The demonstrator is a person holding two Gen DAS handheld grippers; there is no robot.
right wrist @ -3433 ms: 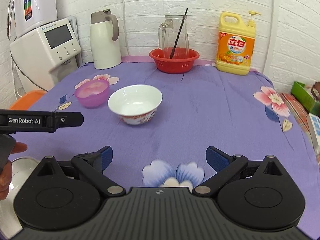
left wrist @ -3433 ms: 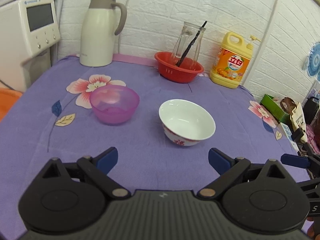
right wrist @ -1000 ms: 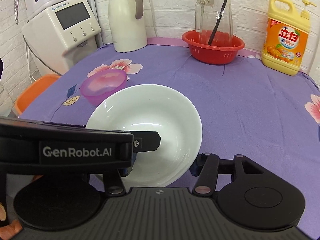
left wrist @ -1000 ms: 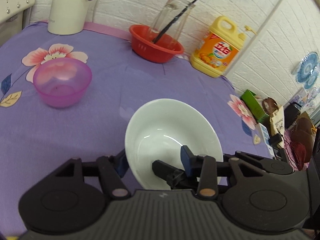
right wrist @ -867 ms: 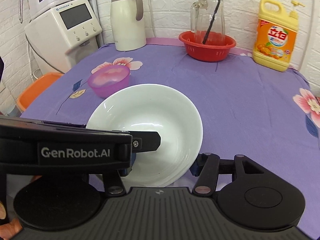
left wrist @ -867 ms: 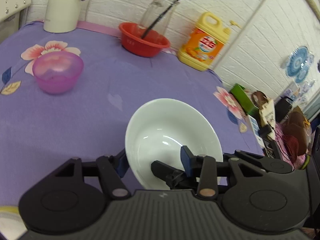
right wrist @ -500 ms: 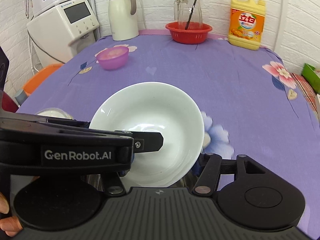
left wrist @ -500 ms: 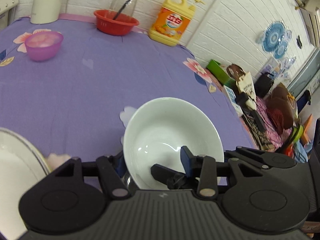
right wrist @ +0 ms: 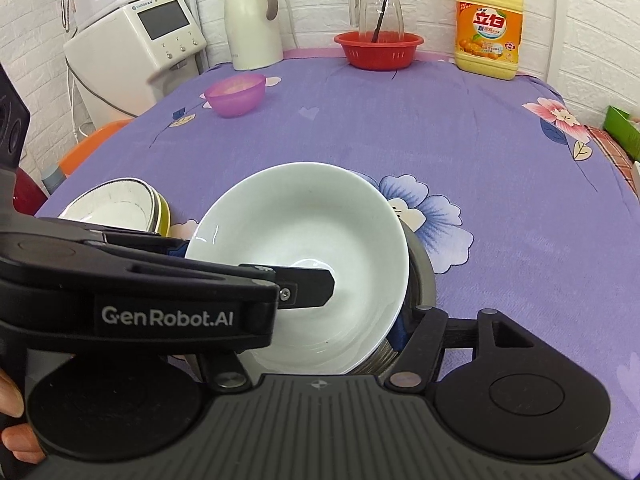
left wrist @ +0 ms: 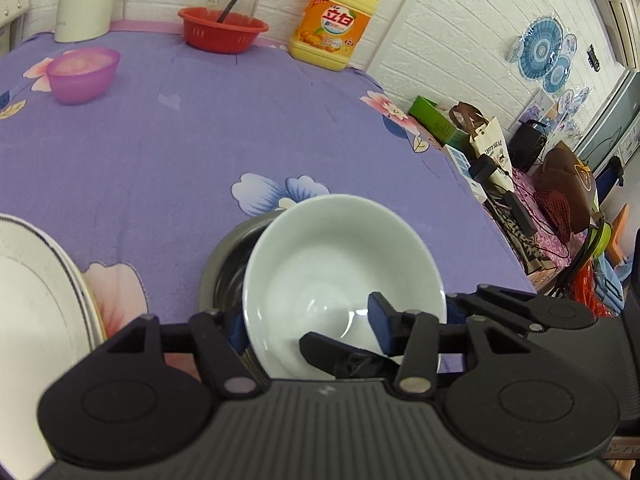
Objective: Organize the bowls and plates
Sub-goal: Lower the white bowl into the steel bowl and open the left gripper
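Note:
A white bowl (left wrist: 340,256) (right wrist: 304,220) sits tilted inside a steel bowl (left wrist: 224,256) (right wrist: 422,276) near the table's front edge. My left gripper (left wrist: 308,326) straddles its near-left rim, one pad outside and one inside. Its jaws are opening, and the pads look just off the wall. My right gripper (right wrist: 304,340) is shut on the bowl's right rim. Its blue outer pad (right wrist: 396,336) lies between the two bowls, and its inner finger is hidden behind the left gripper. A purple plastic bowl (left wrist: 82,74) (right wrist: 236,94) stands far back on the left.
A stack of white and yellow-green dishes (left wrist: 32,300) (right wrist: 116,204) sits just left of the steel bowl. At the back stand a red basket (right wrist: 378,50) holding a glass jug, a detergent bottle (right wrist: 488,28) and a white thermos (right wrist: 250,20). The table edge (left wrist: 500,240) drops off at the right.
Both grippers carried the white bowl from mid-table back to the near edge and lowered it into the steel bowl. The left fingers now stand slightly wider apart.

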